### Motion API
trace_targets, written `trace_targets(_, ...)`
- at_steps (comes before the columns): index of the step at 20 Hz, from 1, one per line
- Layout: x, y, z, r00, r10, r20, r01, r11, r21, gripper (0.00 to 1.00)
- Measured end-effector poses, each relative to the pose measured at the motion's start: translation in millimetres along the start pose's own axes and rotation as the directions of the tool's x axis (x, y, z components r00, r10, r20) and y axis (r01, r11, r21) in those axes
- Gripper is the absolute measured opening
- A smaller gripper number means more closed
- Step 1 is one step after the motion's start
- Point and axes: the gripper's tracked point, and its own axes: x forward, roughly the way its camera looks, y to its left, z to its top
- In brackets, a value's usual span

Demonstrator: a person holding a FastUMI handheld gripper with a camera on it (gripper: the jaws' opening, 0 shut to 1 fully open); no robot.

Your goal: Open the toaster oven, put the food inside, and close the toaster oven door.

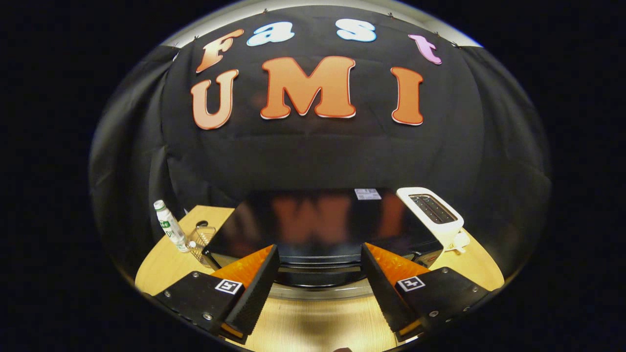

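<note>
A black toaster oven (318, 222) with a glossy top sits on the wooden table (161, 264), right ahead of my fingers. Its upper front edge and a silvery strip, perhaps the door handle (320, 292), show between the fingers. My gripper (320, 264) is open, with its black ribbed pads (257, 291) spread wide to either side of the oven's front. Nothing is held between them. I look down on the oven from slightly above, so the door face is hidden.
A white slot toaster (433, 215) stands beside the oven on the right. On the left are a small white bottle with a green label (170, 226) and a little wire basket (201, 239). Bare wooden tabletop lies below the fingers.
</note>
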Motion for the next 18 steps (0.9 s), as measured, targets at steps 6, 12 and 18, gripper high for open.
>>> trace_targets(6,-3,-1,-7,1.000,0.000,-0.018,0.001,1.000,0.016,0.99)
trace_targets(12,-32,-1,-25,0.999,-0.004,-0.050,0.005,1.000,0.018,1.00)
trace_targets(18,-68,-2,-65,0.996,-0.003,-0.091,0.004,1.000,0.009,0.99)
